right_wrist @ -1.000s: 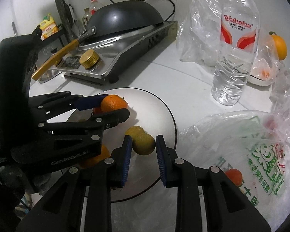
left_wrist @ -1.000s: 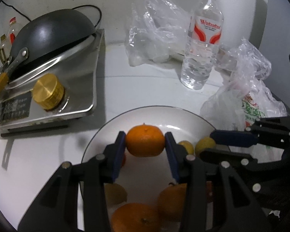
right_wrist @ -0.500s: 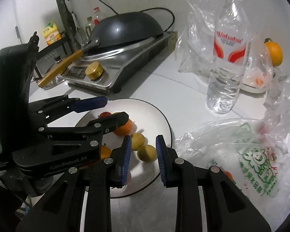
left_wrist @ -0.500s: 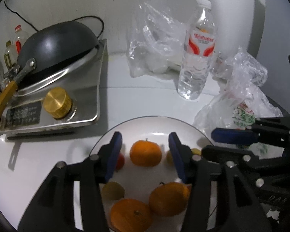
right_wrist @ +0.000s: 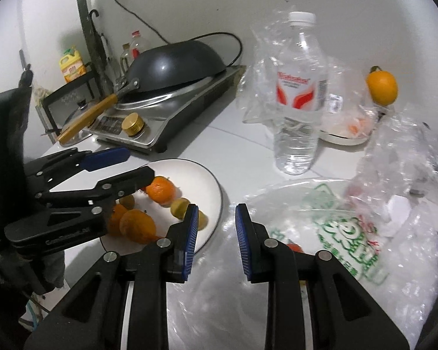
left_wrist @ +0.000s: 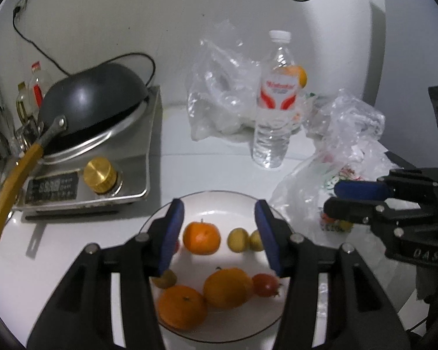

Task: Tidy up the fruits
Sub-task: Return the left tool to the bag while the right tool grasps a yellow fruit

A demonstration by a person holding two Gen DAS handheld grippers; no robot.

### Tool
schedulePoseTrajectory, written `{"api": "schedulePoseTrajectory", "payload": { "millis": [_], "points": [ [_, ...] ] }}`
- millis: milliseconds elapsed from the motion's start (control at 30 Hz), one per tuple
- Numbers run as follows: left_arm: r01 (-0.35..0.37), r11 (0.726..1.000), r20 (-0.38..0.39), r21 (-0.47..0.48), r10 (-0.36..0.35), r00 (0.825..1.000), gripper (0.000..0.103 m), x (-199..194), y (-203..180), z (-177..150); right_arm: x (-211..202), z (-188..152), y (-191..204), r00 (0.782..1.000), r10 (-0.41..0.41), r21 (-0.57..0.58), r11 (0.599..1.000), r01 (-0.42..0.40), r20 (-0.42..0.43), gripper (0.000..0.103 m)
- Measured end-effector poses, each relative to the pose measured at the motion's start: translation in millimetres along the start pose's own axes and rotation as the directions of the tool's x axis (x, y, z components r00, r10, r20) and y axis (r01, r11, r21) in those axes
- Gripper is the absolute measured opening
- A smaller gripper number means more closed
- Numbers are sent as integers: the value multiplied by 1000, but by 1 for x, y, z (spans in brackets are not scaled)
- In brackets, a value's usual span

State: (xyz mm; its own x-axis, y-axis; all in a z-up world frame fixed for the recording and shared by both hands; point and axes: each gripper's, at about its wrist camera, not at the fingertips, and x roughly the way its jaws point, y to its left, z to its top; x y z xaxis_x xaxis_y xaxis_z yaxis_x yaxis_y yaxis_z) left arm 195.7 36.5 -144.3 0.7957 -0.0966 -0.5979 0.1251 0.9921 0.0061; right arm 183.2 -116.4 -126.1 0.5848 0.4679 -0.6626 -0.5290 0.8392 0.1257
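A white plate (left_wrist: 242,320) (right_wrist: 195,175) holds several fruits: a mandarin (left_wrist: 201,237), two bigger oranges (left_wrist: 226,287), small yellow-green fruits (left_wrist: 237,239) and a red one (left_wrist: 265,284). My left gripper (left_wrist: 219,207) (right_wrist: 137,163) hovers open above the plate with nothing between its pads. My right gripper (right_wrist: 216,208) (left_wrist: 333,198) is shut to a narrow gap and holds nothing. It hangs over the plate's right rim and the edge of a green-printed plastic bag (right_wrist: 335,227), where a small red fruit (right_wrist: 293,246) shows. Another orange (right_wrist: 382,87) sits at the back right.
A water bottle (left_wrist: 273,122) stands behind the plate. At the back left, a stove (left_wrist: 137,175) carries a dark wok (left_wrist: 87,102) with a yellow handle. Crumpled clear bags (left_wrist: 219,93) and a shallow dish (right_wrist: 344,137) lie at the back.
My left gripper opened, let go of the mandarin onto the plate, then rose and drew back. My right gripper lifted away from the yellow-green fruit and shifted right toward the bag.
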Motion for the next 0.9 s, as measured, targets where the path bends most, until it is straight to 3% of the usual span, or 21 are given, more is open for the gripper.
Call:
{"api": "schedulePoseTrajectory", "payload": {
  "millis": [600,900],
  "points": [
    [42,998,1,54,-42,999,52,-10,-52,0,-25,-23,-53,998,-56,75,996,55,8,28],
    [45,994,-1,100,-45,999,52,0,-73,-2,-5,-41,-79,996,-61,114,991,68,-61,28]
  ]
}}
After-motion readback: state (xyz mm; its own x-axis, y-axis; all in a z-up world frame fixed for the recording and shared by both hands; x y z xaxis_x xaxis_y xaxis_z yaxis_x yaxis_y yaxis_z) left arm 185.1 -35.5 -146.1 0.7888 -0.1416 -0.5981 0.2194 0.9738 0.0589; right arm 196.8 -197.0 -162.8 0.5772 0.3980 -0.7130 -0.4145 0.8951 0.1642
